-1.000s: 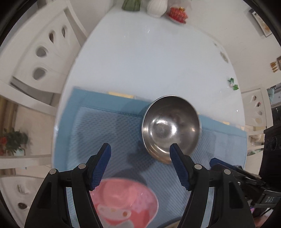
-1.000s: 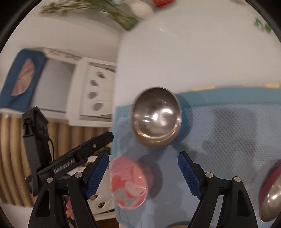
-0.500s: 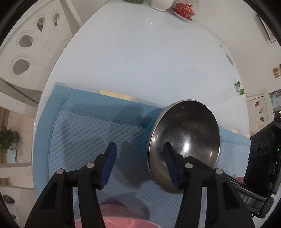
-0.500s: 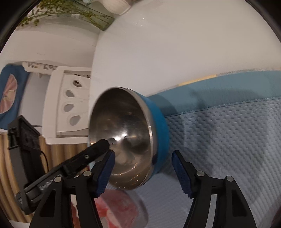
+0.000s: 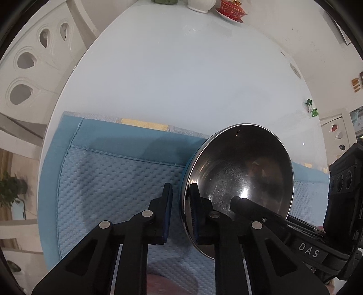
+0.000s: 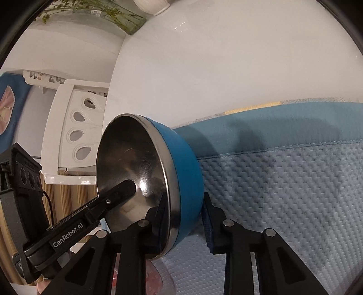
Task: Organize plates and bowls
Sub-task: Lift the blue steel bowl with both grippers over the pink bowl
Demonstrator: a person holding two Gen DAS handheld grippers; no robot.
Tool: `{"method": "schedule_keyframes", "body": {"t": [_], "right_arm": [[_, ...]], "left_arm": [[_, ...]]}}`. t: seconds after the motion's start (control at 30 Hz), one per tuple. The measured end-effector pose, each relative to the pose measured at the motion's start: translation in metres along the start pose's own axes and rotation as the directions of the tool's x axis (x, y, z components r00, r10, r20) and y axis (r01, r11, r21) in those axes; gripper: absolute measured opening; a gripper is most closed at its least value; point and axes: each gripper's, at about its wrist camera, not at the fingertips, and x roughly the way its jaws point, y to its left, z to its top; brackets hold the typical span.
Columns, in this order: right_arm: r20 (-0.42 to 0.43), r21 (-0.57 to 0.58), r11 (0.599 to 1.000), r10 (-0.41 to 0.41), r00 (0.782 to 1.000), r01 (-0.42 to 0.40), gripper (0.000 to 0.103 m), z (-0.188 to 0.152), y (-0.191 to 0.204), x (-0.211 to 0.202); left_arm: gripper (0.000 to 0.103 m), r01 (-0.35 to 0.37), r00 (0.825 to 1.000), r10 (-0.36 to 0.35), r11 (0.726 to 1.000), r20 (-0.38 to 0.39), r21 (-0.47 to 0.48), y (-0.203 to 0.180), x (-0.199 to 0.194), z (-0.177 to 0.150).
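A steel bowl with a blue outside (image 5: pixel 245 172) (image 6: pixel 177 168) is tilted on its side above the blue mat (image 5: pixel 109 181) (image 6: pixel 283 181). My left gripper (image 5: pixel 180 204) is shut on its rim, one finger inside and one outside. My right gripper (image 6: pixel 183 217) is shut on the opposite rim, with the blue wall between its fingers. A pink bowl (image 6: pixel 154 283) shows only as a sliver at the bottom of the right wrist view, under the steel bowl.
The mat lies on a round white table (image 5: pixel 181 74). A white vase (image 5: pixel 199 4) and a red cup on a saucer (image 5: pixel 231 11) stand at its far edge. White chairs (image 5: pixel 29 68) (image 6: pixel 77 136) stand around the table.
Both grippers have closed on the steel bowl's rim from opposite sides. The bowl has tipped further onto its side and come closer to both cameras.
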Motion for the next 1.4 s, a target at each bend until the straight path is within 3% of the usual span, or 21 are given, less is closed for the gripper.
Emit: {"method": "schedule_keyframes", "body": {"t": [0.37, 0.9, 1.4], "right_arm": [[-0.006, -0.005, 1.0, 0.013, 1.0, -0.013, 0.024, -0.002, 0.011, -0.005], [-0.01, -0.066, 0.998, 0.022, 1.0, -0.022, 0.024, -0.01, 0.047, -0.021], [-0.01, -0.116, 0.992, 0.04, 0.999, -0.041, 0.025, -0.022, 0.085, -0.042]], "left_arm": [[0.012, 0.009, 1.0, -0.009, 1.0, 0.01, -0.021, -0.001, -0.011, -0.001], [0.012, 0.031, 0.995, -0.019, 0.991, 0.093, -0.128, 0.018, -0.052, -0.008], [0.012, 0.033, 0.989, -0.011, 0.988, 0.144, -0.15, 0.026, -0.092, -0.024]]}}
